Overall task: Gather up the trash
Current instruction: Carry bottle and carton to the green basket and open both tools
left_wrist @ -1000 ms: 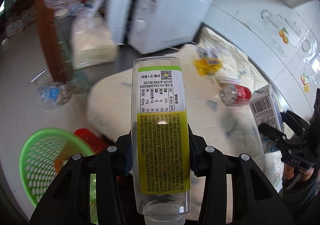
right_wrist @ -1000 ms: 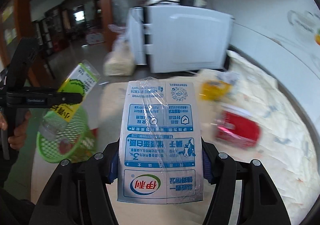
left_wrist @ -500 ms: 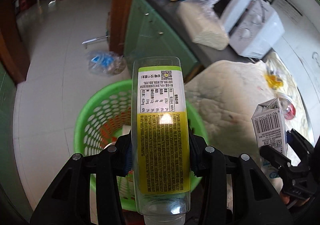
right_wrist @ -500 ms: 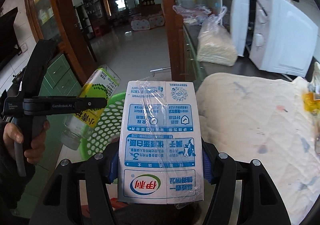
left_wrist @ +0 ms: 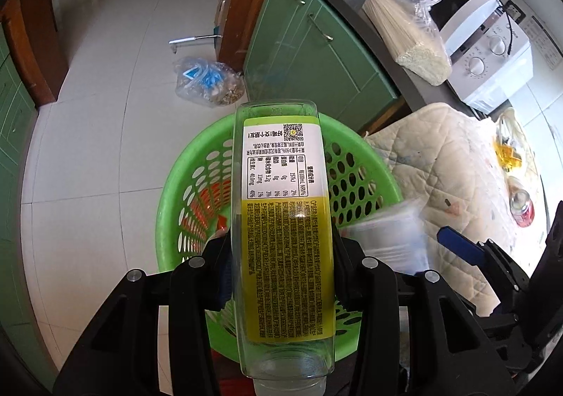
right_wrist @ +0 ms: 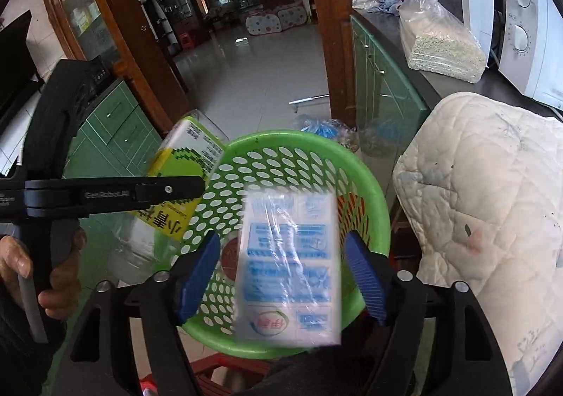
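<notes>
Blurred boxy milk carton [right_wrist: 289, 267], apparently loose, over perforated green basket [right_wrist: 369, 181].

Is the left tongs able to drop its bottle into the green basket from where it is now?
Probably yes. The left tongs holds the bottle directly over the green basket, whose mouth is open; only the falling milk carton shares that space.

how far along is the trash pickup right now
Midway. The blue-and-white milk carton sits blurred between the open jaws of the right hand-held gripper, seemingly dropping into the green perforated plastic basket. The left hand-held gripper grips the clear yellow-labelled plastic bottle above it. A red can and yellow wrapper remain on the quilt.
</notes>
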A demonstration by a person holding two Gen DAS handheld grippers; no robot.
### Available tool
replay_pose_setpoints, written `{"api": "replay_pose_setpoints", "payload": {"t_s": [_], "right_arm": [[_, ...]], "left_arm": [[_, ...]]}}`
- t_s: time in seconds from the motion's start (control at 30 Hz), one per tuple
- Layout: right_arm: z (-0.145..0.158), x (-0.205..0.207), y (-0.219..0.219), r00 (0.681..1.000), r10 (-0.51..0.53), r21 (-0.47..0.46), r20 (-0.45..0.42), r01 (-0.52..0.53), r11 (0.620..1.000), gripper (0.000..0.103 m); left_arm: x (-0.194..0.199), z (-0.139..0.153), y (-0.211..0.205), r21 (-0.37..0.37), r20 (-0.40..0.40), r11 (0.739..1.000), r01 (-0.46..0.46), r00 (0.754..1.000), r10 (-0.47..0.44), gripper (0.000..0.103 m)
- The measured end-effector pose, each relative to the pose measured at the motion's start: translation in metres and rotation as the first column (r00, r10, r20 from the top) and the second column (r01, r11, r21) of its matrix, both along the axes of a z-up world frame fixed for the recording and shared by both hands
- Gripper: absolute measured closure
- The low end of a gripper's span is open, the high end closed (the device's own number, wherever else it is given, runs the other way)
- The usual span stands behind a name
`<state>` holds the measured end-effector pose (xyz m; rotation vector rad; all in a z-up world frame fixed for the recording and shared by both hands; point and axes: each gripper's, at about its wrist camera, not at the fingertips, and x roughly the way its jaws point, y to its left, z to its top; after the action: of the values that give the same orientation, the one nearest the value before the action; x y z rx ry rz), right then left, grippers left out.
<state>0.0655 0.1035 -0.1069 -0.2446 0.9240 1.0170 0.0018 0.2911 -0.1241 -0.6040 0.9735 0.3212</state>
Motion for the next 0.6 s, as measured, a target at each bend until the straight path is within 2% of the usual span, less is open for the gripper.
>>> {"api": "replay_pose_setpoints", "payload": {"t_s": [0.43, 0.6], "right_arm": [[0.028, 0.003, -0.032, 0.998, -0.045, 0.058, 0.047, 0.042, 0.997, 0.024], [0.042, 0.007, -0.055, 0.993, -0.094, 0.087, 0.065, 0.088, 0.992, 0.021]], "left_arm": [[0.022, -0.011, -0.016, -0.046, -0.017, 0.998, 0.046, 0.999, -0.046, 0.059], [0.034, -0.013, -0.027, -0.062, -0.025, 0.996, 0.066, 0.997, -0.068, 0.050]]}}
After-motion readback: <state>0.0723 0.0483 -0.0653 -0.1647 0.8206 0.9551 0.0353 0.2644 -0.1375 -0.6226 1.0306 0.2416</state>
